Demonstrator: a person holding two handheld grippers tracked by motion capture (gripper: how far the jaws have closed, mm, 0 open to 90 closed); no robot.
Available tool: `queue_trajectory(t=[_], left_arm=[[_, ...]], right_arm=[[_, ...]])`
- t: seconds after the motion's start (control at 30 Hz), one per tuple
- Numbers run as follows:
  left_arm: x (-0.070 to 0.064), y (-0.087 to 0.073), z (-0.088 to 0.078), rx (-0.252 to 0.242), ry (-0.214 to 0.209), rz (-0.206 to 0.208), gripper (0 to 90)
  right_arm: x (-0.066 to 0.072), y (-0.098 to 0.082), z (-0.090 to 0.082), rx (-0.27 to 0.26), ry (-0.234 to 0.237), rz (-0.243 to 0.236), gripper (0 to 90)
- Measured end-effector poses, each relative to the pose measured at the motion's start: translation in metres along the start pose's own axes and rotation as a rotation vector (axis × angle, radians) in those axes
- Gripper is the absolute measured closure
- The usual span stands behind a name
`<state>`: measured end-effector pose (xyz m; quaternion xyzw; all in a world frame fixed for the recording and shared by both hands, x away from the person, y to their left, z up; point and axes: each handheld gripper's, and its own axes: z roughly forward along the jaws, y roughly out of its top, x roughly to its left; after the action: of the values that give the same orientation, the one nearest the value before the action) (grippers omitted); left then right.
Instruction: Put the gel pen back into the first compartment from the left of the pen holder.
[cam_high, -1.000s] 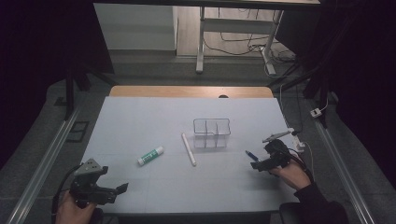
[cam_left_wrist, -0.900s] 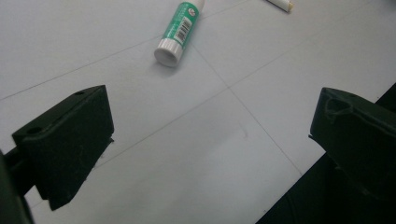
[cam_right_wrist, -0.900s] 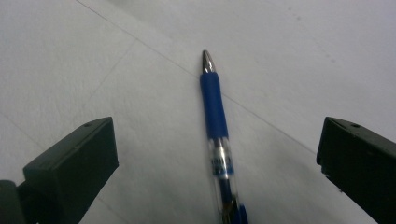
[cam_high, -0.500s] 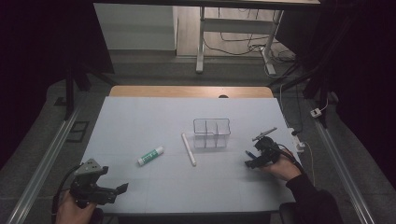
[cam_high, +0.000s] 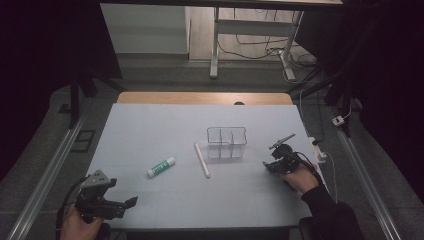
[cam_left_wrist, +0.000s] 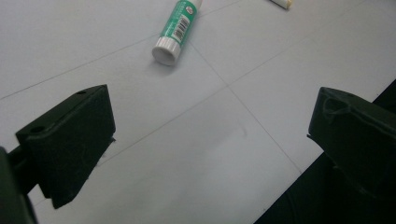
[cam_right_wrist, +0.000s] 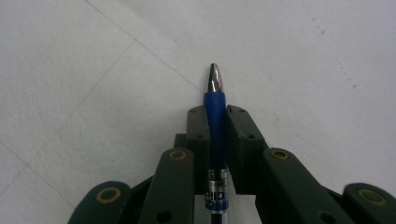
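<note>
Right gripper (cam_right_wrist: 215, 121) just closed – jaws clamp blue pen (cam_right_wrist: 215, 116) at table's (cam_high: 150, 130) right side, pen along jaws. Clear organizer (cam_high: 227, 142) just left, slightly farther. Left gripper (cam_left_wrist: 210, 135) agape, empty, near-left corner.

Organizer (cam_high: 227, 142) blocks mid-table; front free

On the pale bench (cam_high: 150, 130) a clear divided organiser (cam_high: 227, 142) stands near the middle, with a white pen-like stick (cam_high: 202, 160) lying just to its left and a green-and-white glue stick (cam_high: 161, 167) farther left. The right tongs (cam_high: 274, 165), held in a hand at the organiser's right, have just been closing, and a thin dark rod (cam_high: 282, 141) juts up behind them. The left tongs (cam_high: 125, 205) hover spread wide at the bench's near-left corner, well apart from the glue stick.
</note>
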<state>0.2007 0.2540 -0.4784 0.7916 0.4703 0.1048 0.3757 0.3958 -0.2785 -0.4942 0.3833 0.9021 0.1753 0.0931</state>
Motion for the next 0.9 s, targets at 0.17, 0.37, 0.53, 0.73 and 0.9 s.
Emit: queue_trajectory(t=[0.17, 0.37, 0.53, 0.73, 0.9], left_arm=[[0.000, 0.000, 0.000, 0.000, -0.001, 0.001, 0.9], [0.000, 0.000, 0.000, 0.000, -0.001, 0.002, 1.0], [0.000, 0.000, 0.000, -0.001, -0.001, 0.001, 1.0], [0.000, 0.000, 0.000, -0.001, -0.002, -0.001, 1.2], [0.001, 0.000, 0.000, 0.000, -0.009, -0.004, 1.2]], right_arm=[[-0.002, -0.001, 0.000, -0.013, 0.014, 0.050, 81.0], [-0.005, -0.002, -0.008, -0.084, 0.023, 0.082, 81.2], [-0.003, 0.000, -0.019, -0.163, 0.028, 0.075, 81.2], [0.004, 0.006, -0.032, -0.244, 0.045, 0.059, 81.2], [0.011, 0.015, -0.044, -0.316, 0.072, 0.035, 81.1]])
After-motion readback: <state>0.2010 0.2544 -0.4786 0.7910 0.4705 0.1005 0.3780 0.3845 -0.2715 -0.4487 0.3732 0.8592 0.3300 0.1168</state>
